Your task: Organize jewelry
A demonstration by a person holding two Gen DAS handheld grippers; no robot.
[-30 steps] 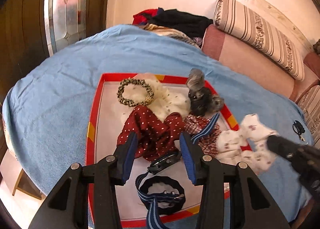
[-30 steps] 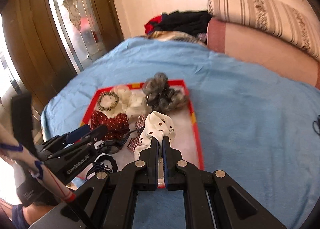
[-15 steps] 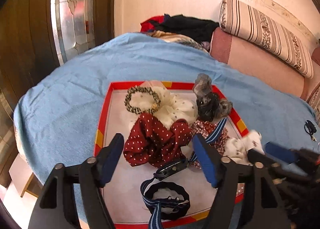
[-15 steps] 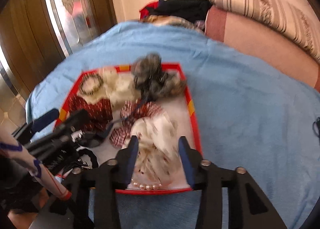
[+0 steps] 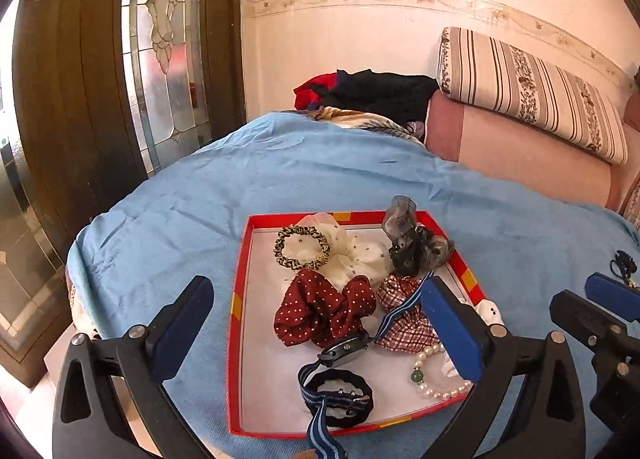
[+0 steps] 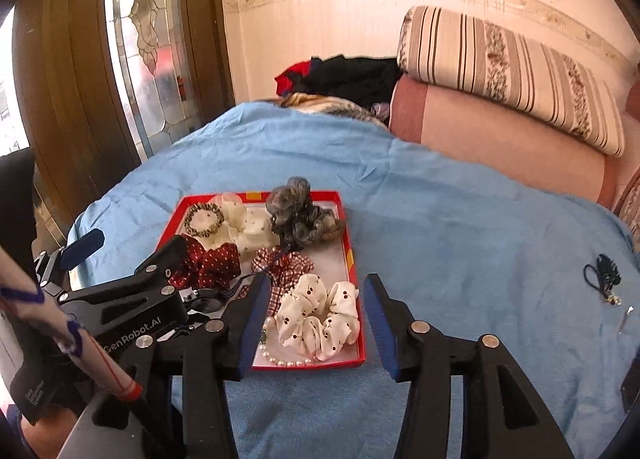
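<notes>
A red tray on the blue cloth holds several scrunchies, a watch on a blue striped strap and a pearl bracelet. My left gripper hovers over the tray's near side. Its jaws are opening wide and nothing is gripped. The dark red dotted scrunchie and the watch lie below it. My right gripper is also opening above the white cherry-print scrunchie. That scrunchie lies loose in the near right corner of the tray, and the pads do not touch it.
A black cord charm lies on the blue cloth to the right. Behind are a pink sofa with a striped cushion and a pile of clothes. A wooden door with glass stands left, past the table's edge.
The right gripper was shut on the white scrunchie. It has let go, and the scrunchie now lies in the tray. Both grippers widened and drew back and up.
</notes>
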